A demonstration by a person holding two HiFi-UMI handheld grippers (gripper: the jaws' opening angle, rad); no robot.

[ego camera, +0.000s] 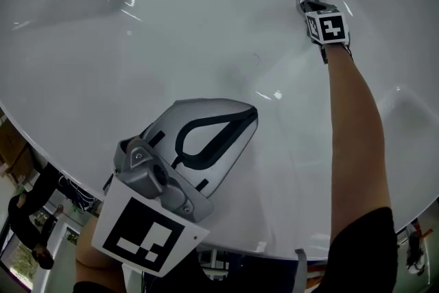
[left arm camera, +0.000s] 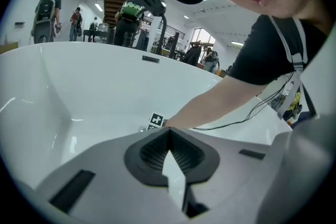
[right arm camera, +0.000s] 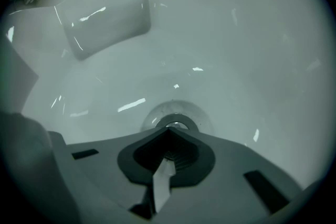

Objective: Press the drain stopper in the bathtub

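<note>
With our right tongs clenched empty just at the drain stopper on the bathtub floor, and left tongs clenched idle, we risk skidding off its glossy cap if we push off-centre.

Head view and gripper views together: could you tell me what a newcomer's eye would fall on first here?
The white bathtub fills every view. At upper right in the head view, the right gripper, fingers closed, points at the chrome drain stopper, which shows just past its tips in the right gripper view. The left gripper, also closed and empty, hangs large in the foreground at lower left.
</note>
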